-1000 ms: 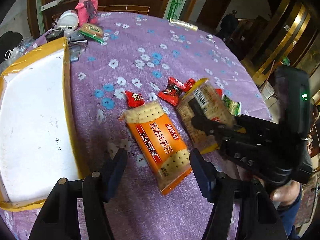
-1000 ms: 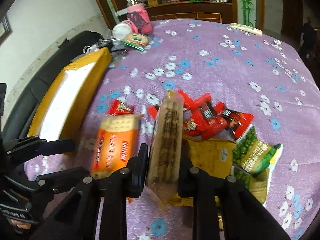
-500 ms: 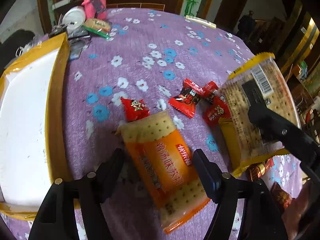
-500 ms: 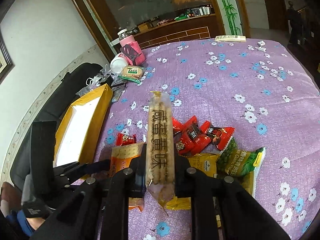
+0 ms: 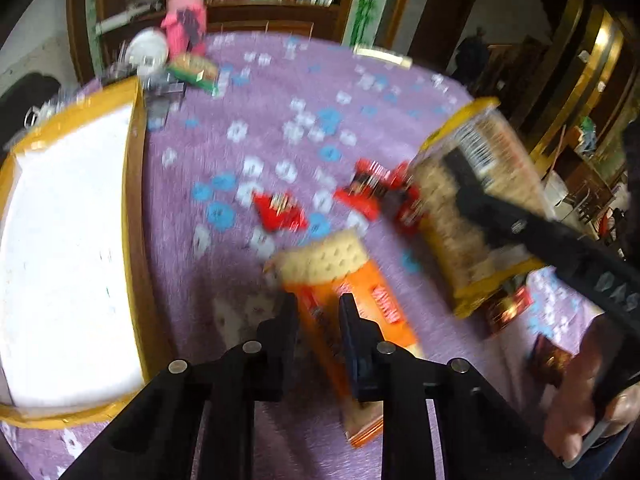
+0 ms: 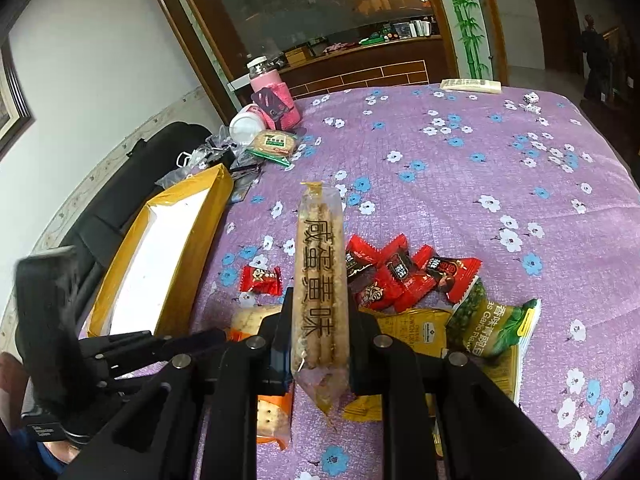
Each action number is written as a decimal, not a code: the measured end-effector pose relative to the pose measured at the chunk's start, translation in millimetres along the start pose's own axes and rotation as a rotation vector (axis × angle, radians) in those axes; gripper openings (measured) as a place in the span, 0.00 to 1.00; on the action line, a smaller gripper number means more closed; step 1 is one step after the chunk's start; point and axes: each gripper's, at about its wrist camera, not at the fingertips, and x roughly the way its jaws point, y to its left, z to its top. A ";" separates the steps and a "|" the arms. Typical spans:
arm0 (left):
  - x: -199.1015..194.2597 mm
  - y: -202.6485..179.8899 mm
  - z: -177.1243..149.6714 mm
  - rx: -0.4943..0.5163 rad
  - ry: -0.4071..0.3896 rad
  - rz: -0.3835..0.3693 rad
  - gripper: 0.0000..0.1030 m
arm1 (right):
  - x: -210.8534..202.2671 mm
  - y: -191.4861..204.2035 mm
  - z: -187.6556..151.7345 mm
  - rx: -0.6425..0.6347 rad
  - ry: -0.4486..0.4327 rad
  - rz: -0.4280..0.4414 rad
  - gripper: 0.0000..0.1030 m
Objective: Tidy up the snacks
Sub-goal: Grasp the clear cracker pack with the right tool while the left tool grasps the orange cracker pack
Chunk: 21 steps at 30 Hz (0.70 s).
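Orange cracker pack (image 5: 352,304) pinched by left claw (image 5: 318,320); right claw (image 6: 320,320) pinching clear biscuit pack (image 6: 320,280).

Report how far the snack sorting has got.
Done: nothing; the yellow box holds no snacks. In hand: the right gripper holds the clear cracker pack aloft; the left gripper is shut on the orange cracker pack. Left: red candies, green pea bag, yellow pack.

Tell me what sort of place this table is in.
Probably a home's dining or living room: a table under a purple floral cloth, a wooden counter behind a glass partition, and a bamboo-painted pillar.
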 end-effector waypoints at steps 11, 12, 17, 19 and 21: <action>4.3 -19.8 -9.8 0.008 0.027 0.070 0.74 | -1.7 -5.7 2.9 0.033 -0.012 -0.014 0.17; 5.1 -23.8 -11.0 0.017 0.024 0.065 0.74 | -3.0 -5.1 3.0 0.033 -0.017 -0.013 0.17; 18.6 -44.4 -10.4 0.117 0.011 0.152 0.76 | -9.0 -3.4 2.1 0.030 -0.034 -0.001 0.17; 21.1 -43.2 -15.1 0.135 0.024 0.141 0.74 | -11.5 -4.6 1.7 0.031 -0.038 0.005 0.18; 18.7 -41.8 -16.1 0.152 0.029 0.131 0.70 | -13.5 -4.2 1.5 0.032 -0.043 0.008 0.18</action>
